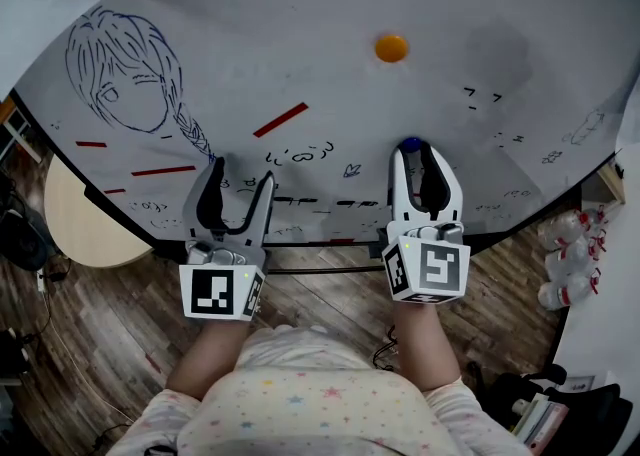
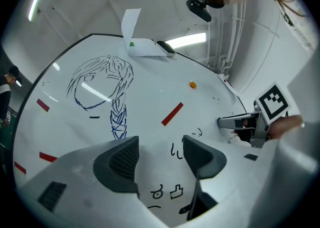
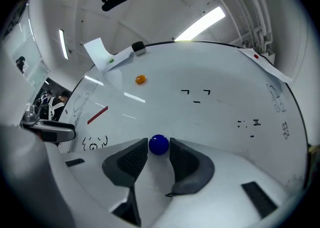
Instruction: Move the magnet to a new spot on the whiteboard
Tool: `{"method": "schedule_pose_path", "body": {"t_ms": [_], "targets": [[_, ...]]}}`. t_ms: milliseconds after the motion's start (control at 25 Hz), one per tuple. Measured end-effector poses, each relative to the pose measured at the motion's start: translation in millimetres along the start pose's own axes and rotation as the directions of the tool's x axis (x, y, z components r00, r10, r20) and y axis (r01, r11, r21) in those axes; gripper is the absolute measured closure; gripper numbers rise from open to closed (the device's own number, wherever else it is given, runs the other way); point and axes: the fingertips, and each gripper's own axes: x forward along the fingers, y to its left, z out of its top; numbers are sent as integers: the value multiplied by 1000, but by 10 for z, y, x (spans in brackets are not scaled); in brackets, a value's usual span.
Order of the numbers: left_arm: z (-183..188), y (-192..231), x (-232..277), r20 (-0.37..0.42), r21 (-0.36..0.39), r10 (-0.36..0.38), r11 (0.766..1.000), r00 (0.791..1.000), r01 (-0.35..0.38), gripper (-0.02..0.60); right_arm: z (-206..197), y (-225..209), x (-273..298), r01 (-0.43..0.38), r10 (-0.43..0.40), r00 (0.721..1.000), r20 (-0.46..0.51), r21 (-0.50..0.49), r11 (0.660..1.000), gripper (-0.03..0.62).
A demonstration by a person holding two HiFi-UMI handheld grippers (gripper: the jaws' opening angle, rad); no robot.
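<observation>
A blue round magnet (image 1: pixel 409 145) (image 3: pixel 159 144) sits on the whiteboard (image 1: pixel 300 24) near its lower edge. My right gripper (image 1: pixel 412 151) (image 3: pixel 159 148) is shut on it, both jaw tips touching its sides. An orange magnet (image 1: pixel 391 47) (image 3: pixel 141 79) (image 2: pixel 192 85) is stuck higher up on the board, apart from both grippers. To the left, my left gripper (image 1: pixel 240 179) (image 2: pixel 161 154) stands open over small doodles, with nothing between its jaws. The right gripper (image 2: pixel 235 121) also shows at the right edge of the left gripper view.
The board carries a drawn girl's head (image 1: pixel 125 69), red strips (image 1: pixel 280 119) and scattered marks. A paper sheet (image 2: pixel 135 39) and an eraser (image 2: pixel 166 47) sit at its far edge. Below are a round wooden table (image 1: pixel 75 224) and white bottles (image 1: pixel 570 264).
</observation>
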Motion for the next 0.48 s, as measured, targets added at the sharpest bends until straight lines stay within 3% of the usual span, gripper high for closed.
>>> {"method": "schedule_pose_path", "body": {"t_ms": [480], "targets": [[-9, -8, -27, -9, -1, 4, 1000, 1000, -4, 324, -1, -4, -4, -10, 10, 1000, -8, 13, 1000, 473]]}}
